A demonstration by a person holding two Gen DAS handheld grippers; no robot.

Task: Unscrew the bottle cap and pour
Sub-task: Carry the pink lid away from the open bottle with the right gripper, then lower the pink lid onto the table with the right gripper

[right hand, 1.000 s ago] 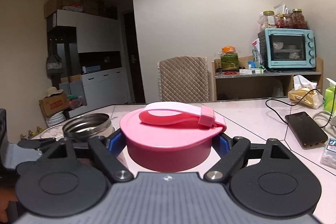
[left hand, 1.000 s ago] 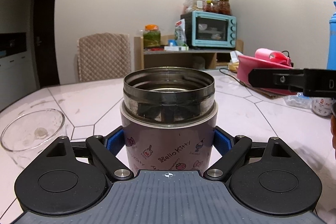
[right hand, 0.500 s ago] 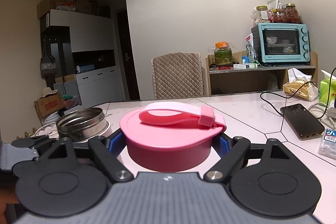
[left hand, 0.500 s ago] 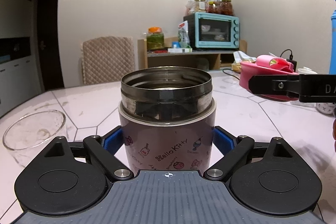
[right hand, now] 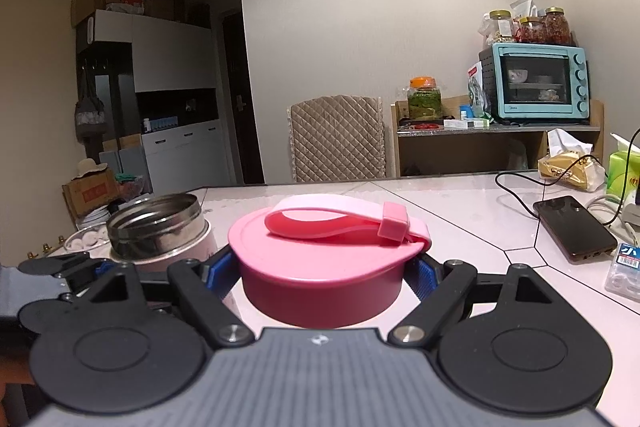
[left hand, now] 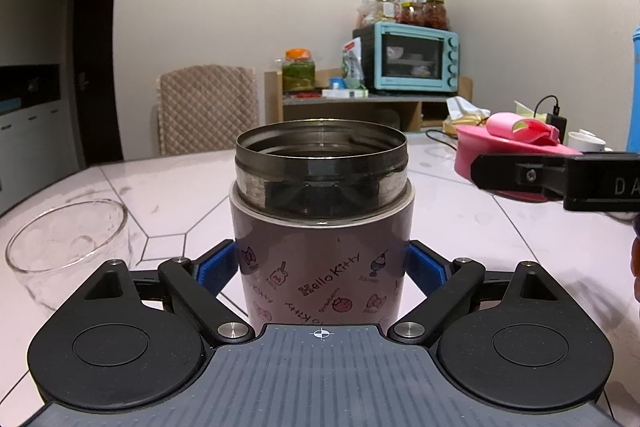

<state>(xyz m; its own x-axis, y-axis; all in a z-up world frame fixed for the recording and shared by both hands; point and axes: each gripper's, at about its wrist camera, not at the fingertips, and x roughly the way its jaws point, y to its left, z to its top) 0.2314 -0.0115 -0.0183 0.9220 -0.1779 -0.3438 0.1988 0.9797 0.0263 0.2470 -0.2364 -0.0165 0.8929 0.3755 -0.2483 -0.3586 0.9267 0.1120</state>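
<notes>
**A:** Why is the pink round plastic cap with the loop strap [right hand: 326,259] off to the side?

**B:** My right gripper [right hand: 323,277] is clamped on its rim, and I hold it clear above the pale marble-look table [left hand: 168,203] so the mouth stays free for pouring.

**A:** And the flask itself?

**B:** The mauve cartoon-printed steel flask with the bare threaded neck [left hand: 322,227] stands upright on the table between the blue pads [left hand: 218,265] of my left gripper [left hand: 323,267]. Its jaws are opening now; I see slight gaps beside the flask, so I judge I'm re-seating my hold before tipping.

**A:** Tipping where?

**B:** Probably the clear glass bowl [left hand: 66,247], sitting near the flask's left.
</notes>
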